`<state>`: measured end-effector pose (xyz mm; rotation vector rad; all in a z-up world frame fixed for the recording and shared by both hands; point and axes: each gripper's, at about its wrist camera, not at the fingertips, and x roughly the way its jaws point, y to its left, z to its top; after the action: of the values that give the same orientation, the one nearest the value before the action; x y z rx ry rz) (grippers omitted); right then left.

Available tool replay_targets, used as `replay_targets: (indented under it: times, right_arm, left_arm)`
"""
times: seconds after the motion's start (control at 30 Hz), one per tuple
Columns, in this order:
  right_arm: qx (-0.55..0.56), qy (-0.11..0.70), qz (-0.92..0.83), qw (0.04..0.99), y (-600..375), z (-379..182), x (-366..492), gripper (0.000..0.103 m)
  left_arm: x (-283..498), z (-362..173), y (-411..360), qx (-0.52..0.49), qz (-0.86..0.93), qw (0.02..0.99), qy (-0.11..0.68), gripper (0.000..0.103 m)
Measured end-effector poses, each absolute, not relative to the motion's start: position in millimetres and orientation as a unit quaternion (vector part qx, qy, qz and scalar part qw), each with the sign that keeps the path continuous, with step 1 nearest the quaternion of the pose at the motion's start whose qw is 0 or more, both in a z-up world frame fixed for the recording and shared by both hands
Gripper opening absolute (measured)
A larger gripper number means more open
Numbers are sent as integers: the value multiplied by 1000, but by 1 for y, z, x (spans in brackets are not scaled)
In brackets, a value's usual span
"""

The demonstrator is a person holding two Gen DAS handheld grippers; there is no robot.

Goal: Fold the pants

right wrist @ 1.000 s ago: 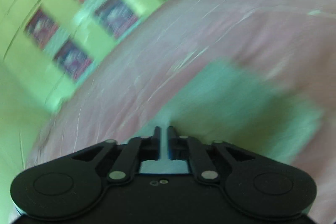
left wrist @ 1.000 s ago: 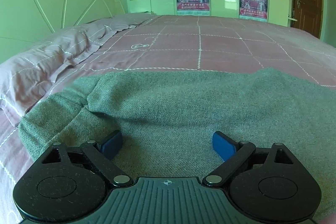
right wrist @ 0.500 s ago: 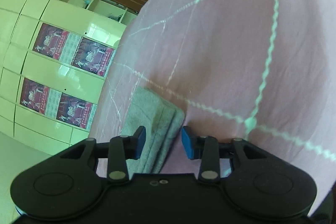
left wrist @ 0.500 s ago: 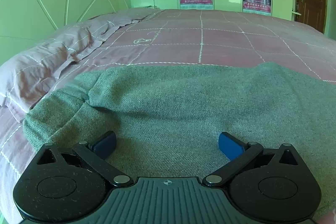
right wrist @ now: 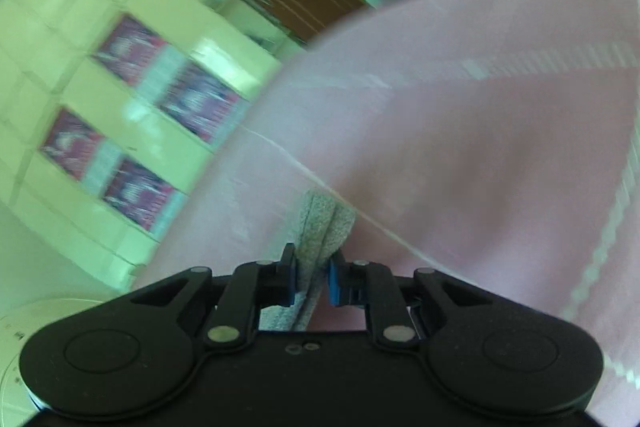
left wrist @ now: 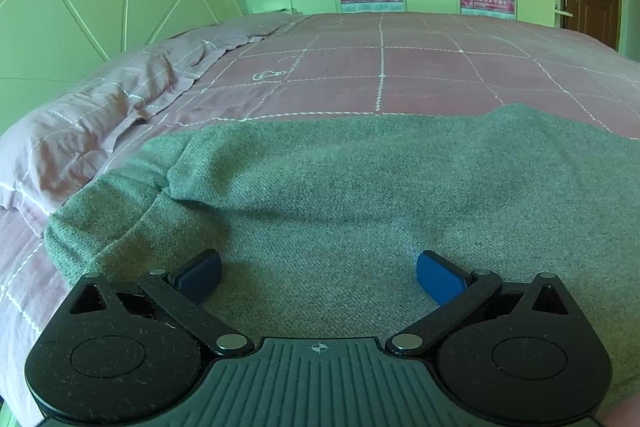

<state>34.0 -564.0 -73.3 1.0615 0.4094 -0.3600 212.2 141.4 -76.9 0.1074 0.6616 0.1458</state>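
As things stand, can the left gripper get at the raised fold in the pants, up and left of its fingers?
Probably yes. The left gripper is open over the pants, and the raised fold lies ahead-left on the bed with only flat fabric between. The right gripper is shut on another edge, elsewhere.

— What is the left gripper [left wrist: 319, 277] doing?
— It is lying low and level, pointing straight ahead; its jaws are standing wide apart, gripping nothing; both blue pads [left wrist: 439, 278] are showing at the ends of the black linkage arms.

— And the right gripper [right wrist: 313, 279]?
— It is tilting hard to one side, its view smeared by motion blur; its jaws are pressing nearly together, pinching layered grey cloth between the blue pads [right wrist: 335, 285]; the linkage arms are drawing in close to the centre.
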Motion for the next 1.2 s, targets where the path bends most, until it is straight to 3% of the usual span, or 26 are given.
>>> replay_targets:
  times: [0.27,0.4,0.53,0.73,0.97,1.2]
  right_arm:
    - [491,191,-147,837,-561,-74,28,7]
    - [495,187,-136,838,-562,-75,26,9]
    - [503,183,-132,834,-562,-73,27,13]
    - [509,171,-120,835,-564,-70,15,26]
    - [520,147,-112,834,-561,-72,5,37]
    - [515,146,-102,838,-563,-73,2,37]
  left_arm:
    - [194,-51,127,8,59,950,305,103]
    - [165,-41,67,19,-35,960,278,103]
    - [171,-79,5,98,-54,935,337,103]
    - [167,-51,-18,23,-68,952,297,103]
    - [160,-56,-130,3,-205,932,299,103]
    - [159,-77,-186,43,-170,932,318,103]
